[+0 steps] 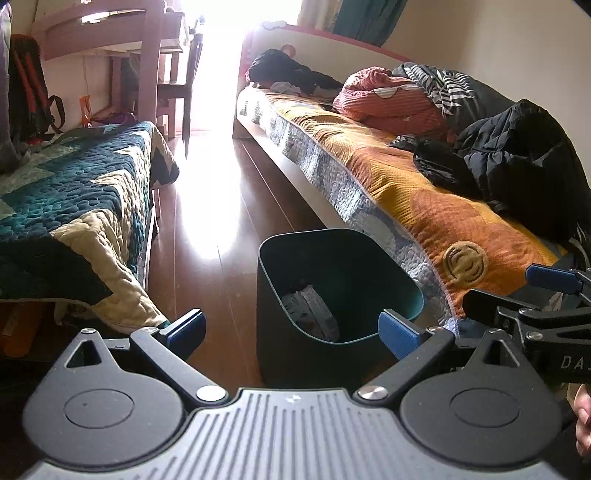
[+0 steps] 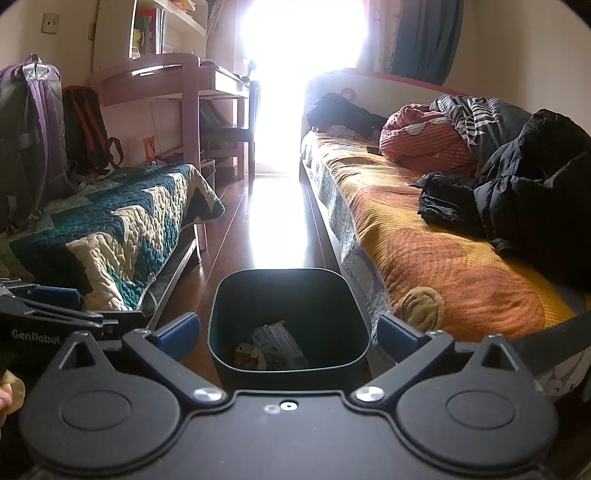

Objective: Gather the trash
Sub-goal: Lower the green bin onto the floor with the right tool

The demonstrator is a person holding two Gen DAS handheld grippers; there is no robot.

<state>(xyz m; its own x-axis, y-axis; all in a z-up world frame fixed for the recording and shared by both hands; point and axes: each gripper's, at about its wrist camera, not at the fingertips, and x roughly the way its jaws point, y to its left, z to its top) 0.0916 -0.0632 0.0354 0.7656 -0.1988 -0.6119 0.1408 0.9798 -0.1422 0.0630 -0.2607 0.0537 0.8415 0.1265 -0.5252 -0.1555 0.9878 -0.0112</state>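
Landmark: dark green bin (image 2: pixel 289 317), upright on the wooden floor (image 2: pixel 255 229) in the aisle between two beds.

- Bin contents: crumpled paper wrappers (image 2: pixel 275 347) lying at the bottom, also seen from the left wrist view (image 1: pixel 314 310). The bin (image 1: pixel 340 291) has a rounded square mouth with no lid on it.
- Left gripper (image 1: pixel 293 330): jaws spread wide, nothing between the blue pads (image 1: pixel 399 334). It hovers above and just short of the bin, with the bin mouth between its fingers, nearer the right one.
- Right gripper (image 2: pixel 288 332): jaws spread wide, empty. It hovers just short of the bin, the bin mouth centred between its fingers.
- In the left wrist view the right gripper (image 1: pixel 546 291) shows to the right of the bin; part of a hand (image 1: pixel 583 421) sits at the frame edge below it.
- Bed with orange and yellow cover (image 2: pixel 424 236): just right of the bin, touching or nearly so. Black jacket (image 2: pixel 524 184), pink blanket (image 2: pixel 421 144) and other heaped clothes lie on it, beyond the bin.
- Bed with teal and cream quilt (image 2: pixel 122 229): left of the bin, apart from it.
- Purple backpack (image 2: pixel 29 136) and black-and-red backpack (image 2: pixel 86 125): far left of the bin, by the quilted bed.
- Pink desk (image 2: pixel 177 81): beyond the bin, on the left, near the bright window (image 2: pixel 303 33).
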